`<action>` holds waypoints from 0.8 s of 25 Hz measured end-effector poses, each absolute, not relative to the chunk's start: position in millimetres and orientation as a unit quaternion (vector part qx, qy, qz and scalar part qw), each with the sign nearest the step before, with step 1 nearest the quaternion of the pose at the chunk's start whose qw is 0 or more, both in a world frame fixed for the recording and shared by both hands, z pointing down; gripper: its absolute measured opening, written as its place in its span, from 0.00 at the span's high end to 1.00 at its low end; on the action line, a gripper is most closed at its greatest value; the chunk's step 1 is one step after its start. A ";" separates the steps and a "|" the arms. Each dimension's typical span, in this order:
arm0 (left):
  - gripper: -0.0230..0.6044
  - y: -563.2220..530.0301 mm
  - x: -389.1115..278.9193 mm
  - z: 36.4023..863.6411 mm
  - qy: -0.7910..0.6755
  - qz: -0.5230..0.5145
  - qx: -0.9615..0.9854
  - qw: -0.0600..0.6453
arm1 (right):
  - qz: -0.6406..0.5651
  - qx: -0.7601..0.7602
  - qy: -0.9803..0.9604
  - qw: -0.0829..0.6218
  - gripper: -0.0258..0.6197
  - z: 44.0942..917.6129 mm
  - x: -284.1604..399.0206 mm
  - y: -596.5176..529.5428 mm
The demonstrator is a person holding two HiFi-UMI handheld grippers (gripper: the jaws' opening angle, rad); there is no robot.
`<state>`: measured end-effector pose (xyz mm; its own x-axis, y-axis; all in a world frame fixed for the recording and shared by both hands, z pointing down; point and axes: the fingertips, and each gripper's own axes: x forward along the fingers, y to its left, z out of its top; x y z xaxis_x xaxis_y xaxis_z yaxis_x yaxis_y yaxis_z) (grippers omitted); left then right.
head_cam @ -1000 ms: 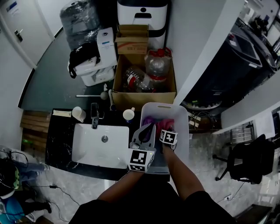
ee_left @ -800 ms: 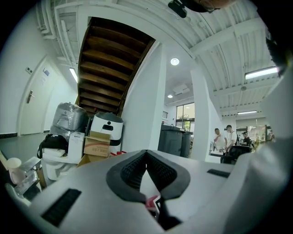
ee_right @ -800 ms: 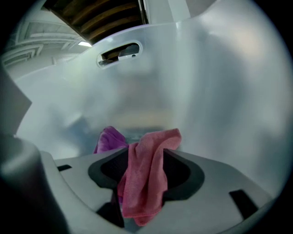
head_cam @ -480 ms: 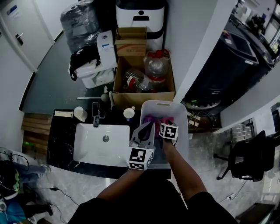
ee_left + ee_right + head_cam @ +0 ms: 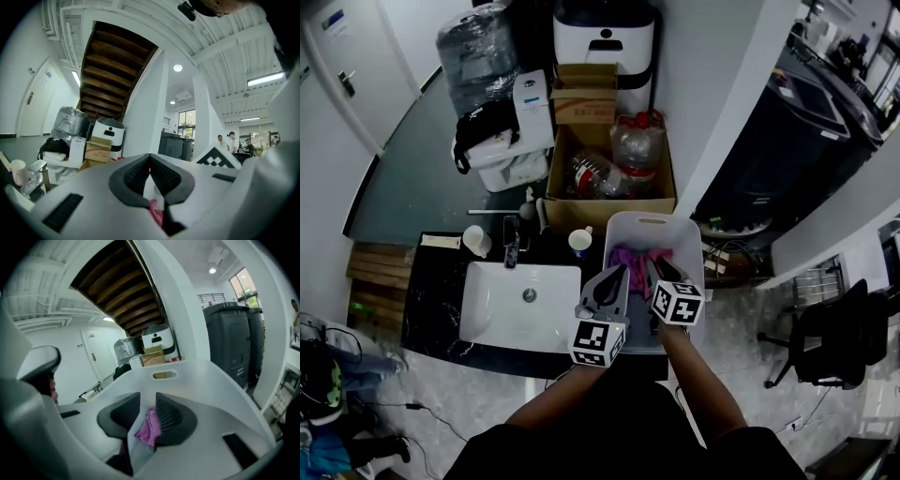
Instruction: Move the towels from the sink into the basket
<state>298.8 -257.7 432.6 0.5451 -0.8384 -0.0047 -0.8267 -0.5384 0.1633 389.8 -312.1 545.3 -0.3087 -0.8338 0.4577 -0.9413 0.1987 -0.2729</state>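
Jaws, R gripper (image 5: 147, 398): narrow, closing; crumpled pink towel (image 5: 150, 427) btwn them, just below in white plastic basket (image 5: 689, 253). L gripper (image 5: 150, 160) jaws: tips together, alongside.

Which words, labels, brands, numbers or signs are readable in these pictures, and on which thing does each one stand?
No text is readable in any view.
Cardboard box: red print, too blurred to read.
White box: blue mark, too small to read.
Door sign: too small to read.
Left cube and right cube: black-and-white square patterns only, no letters.
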 end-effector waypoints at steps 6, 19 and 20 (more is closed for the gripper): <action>0.94 -250.9 292.2 435.3 -0.477 -0.037 0.875 0.068 | 0.183 0.551 -0.807 0.106 0.91 511.8 371.7 -274.8; 0.94 -238.5 307.6 436.1 -0.477 -0.030 0.875 0.071 | 0.099 0.537 -0.836 0.055 0.93 466.0 365.1 -231.7; 0.94 -238.0 309.8 434.7 -0.478 -0.030 0.875 0.068 | 0.098 0.539 -0.835 0.053 0.93 464.3 368.0 -231.3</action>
<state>309.8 -238.0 434.7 0.5403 -0.8414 0.0118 -0.8332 -0.5330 0.1474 368.0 -231.3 464.3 -0.4140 -0.8894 0.1937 -0.9101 0.4005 -0.1061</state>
